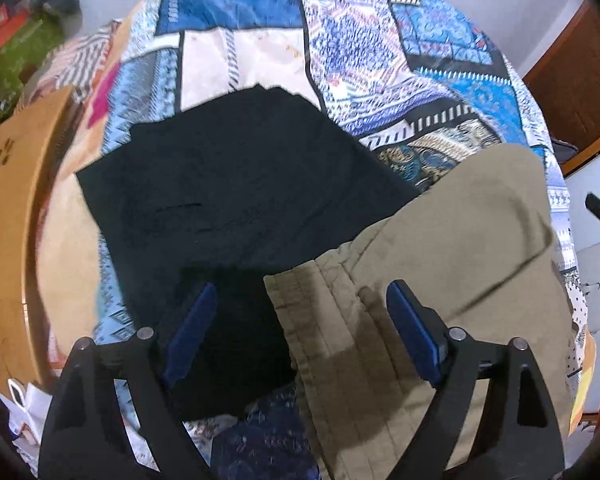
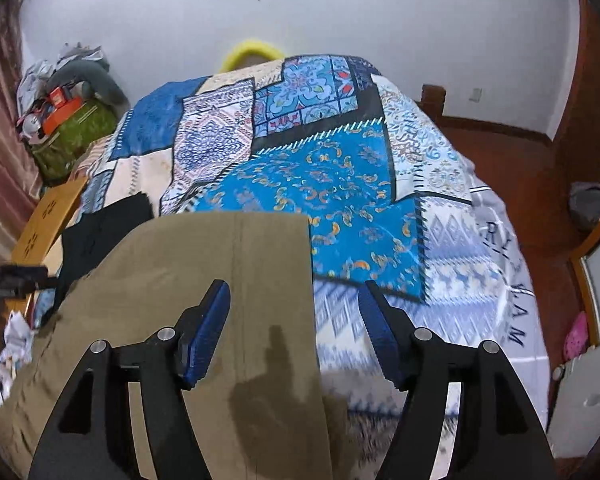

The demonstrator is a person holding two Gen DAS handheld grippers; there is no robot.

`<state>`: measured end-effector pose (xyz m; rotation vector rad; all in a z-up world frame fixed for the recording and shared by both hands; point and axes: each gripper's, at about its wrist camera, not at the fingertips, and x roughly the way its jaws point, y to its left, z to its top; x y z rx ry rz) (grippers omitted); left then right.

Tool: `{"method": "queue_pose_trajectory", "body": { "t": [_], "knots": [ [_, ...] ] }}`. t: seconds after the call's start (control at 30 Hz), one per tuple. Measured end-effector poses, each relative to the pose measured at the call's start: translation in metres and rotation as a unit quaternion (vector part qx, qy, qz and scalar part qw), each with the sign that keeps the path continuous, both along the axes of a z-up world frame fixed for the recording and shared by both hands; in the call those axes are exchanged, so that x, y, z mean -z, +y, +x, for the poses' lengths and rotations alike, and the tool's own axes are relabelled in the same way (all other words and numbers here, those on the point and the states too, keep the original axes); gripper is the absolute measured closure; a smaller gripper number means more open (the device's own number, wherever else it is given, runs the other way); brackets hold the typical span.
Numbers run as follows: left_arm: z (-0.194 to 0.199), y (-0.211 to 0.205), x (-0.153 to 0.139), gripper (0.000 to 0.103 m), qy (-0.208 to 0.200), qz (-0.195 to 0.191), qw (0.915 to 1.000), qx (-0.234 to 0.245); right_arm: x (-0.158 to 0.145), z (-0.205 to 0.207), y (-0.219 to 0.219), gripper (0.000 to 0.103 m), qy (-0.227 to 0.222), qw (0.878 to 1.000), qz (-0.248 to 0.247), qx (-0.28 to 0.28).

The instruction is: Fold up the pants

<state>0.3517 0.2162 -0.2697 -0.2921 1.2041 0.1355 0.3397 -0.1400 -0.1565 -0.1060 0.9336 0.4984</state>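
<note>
2 garments lie on the patterned bedspread: olive pants folded flat, partly overlapping a black garment. The left gripper and right gripper hover spread wide, gripping nothing, above the olive pants' edges.

The khaki pants are a matt woven cloth with stitched seams; the waistband end at the near edge of the bed shows ribbed rows of stitching. The black garment is a matt, smooth cloth. The bedspread is a printed cloth with a slight sheen. The left gripper and the right gripper have matt black plastic arms, bright metal pins and blue ribbed pads. The board at the bed's left edge is smooth light wood.
</note>
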Motion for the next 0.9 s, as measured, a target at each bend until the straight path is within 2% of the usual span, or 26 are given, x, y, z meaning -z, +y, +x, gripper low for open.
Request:
{"method": "queue_pose_trajectory", "body": {
  "t": [0.17, 0.33, 0.37, 0.43, 0.5, 0.57, 0.6, 0.63, 0.67, 0.7, 0.73, 0.77, 0.9],
  "knots": [
    [0.008, 0.006, 0.028, 0.015, 0.018, -0.008, 0.9998, -0.009, 0.022, 0.025, 0.015, 0.04, 0.016, 1.0, 0.007, -0.008],
    [0.009, 0.005, 0.039, 0.016, 0.009, -0.025, 0.9996, -0.004, 0.048, 0.042, 0.032, 0.04, 0.024, 1.0, -0.005, -0.006],
    [0.009, 0.004, 0.039, 0.018, 0.006, -0.027, 0.9996, 0.0, 0.052, 0.045, 0.034, 0.04, 0.024, 1.0, -0.004, -0.005],
    [0.008, 0.003, 0.038, 0.032, -0.003, -0.037, 0.9993, 0.007, 0.053, 0.047, 0.035, 0.039, 0.019, 1.0, 0.005, -0.002],
    [0.009, 0.001, 0.037, 0.042, -0.006, -0.055, 0.9984, 0.015, 0.052, 0.049, 0.035, 0.04, 0.017, 1.0, 0.009, -0.002],
    [0.009, -0.002, 0.035, 0.046, -0.011, -0.043, 0.9989, 0.013, 0.052, 0.051, 0.036, 0.044, 0.015, 1.0, 0.01, 0.0],
    [0.009, -0.004, 0.033, 0.049, -0.014, -0.036, 0.9991, 0.016, 0.052, 0.049, 0.037, 0.05, 0.011, 1.0, 0.009, 0.001],
    [0.007, -0.008, 0.031, 0.053, -0.02, -0.02, 0.9995, 0.017, 0.051, 0.047, 0.039, 0.061, 0.006, 1.0, 0.008, -0.001],
    [0.007, -0.009, 0.029, 0.054, -0.025, -0.012, 0.9995, 0.018, 0.05, 0.046, 0.042, 0.067, 0.002, 1.0, 0.003, -0.001],
    [0.004, -0.012, 0.025, 0.059, -0.033, 0.001, 0.9993, 0.016, 0.05, 0.044, 0.045, 0.073, -0.007, 1.0, -0.01, 0.003],
    [0.003, -0.012, 0.022, 0.061, -0.036, 0.011, 0.9992, 0.014, 0.049, 0.041, 0.047, 0.084, -0.015, 1.0, -0.023, 0.004],
    [0.001, -0.012, 0.019, 0.061, -0.04, 0.015, 0.999, 0.013, 0.048, 0.04, 0.049, 0.09, -0.022, 0.999, -0.031, -0.001],
    [-0.004, -0.008, -0.004, 0.061, -0.065, 0.042, 0.997, 0.004, 0.03, 0.026, 0.047, 0.091, -0.061, 0.997, -0.037, -0.002]
  ]
}}
